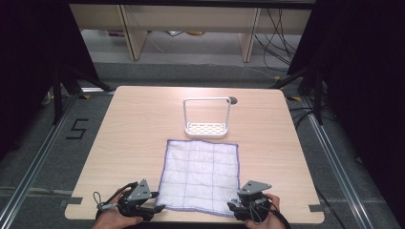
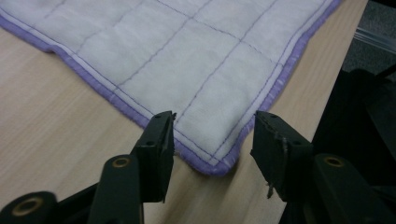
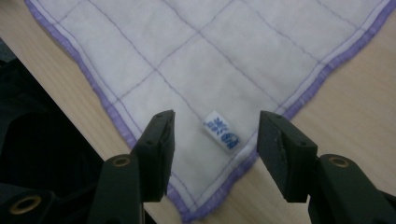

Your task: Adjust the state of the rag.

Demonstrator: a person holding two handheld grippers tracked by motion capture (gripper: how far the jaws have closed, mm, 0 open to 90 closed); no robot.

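Showing a black "5" (image 1: 77,129) marked on the grey floor (image 1: 57,157), left of the worktop (image 1: 138,124). Carrying a small white tag (image 3: 221,131) with blue print, too small and blurred for reading, sewn onto the white cloth (image 3: 233,56) near its purple-edged corner, lying between the two jaws in the right gripper view. Showing no other legible lettering, brand or number anywhere else.

Even, soft overhead light on the table (image 1: 143,124), dark surrounds, slightly soft focus throughout.
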